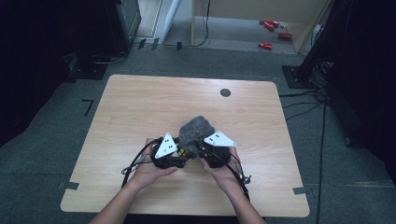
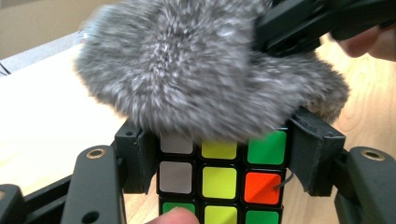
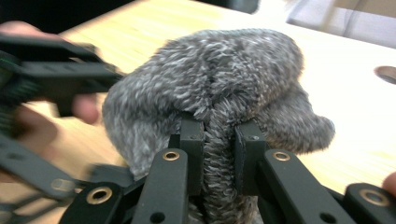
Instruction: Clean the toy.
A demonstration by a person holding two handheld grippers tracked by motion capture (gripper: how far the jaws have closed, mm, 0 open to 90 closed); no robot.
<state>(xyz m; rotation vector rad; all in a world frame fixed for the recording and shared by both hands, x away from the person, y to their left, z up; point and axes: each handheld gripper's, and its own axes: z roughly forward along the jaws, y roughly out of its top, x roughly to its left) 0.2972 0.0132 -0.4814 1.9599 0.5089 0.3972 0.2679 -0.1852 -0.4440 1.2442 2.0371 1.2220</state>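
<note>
Near the front middle of the pale wooden table (image 1: 140,107), the left gripper (image 1: 173,157) is clamping a black-framed plastic puzzle cube with coloured squares (image 2: 219,179) between its pads by two opposite sides. Just to its right, a soft grey furry fabric cloth (image 1: 196,130) is draping over the cube's top, and the right gripper (image 3: 219,154) is pinching a fold of it tight. Judging by looks, the cube is rigid, light and slick-faced, best held flat-sided; the cloth is limp and light, so any bunched fold is serving as a hold.
</note>
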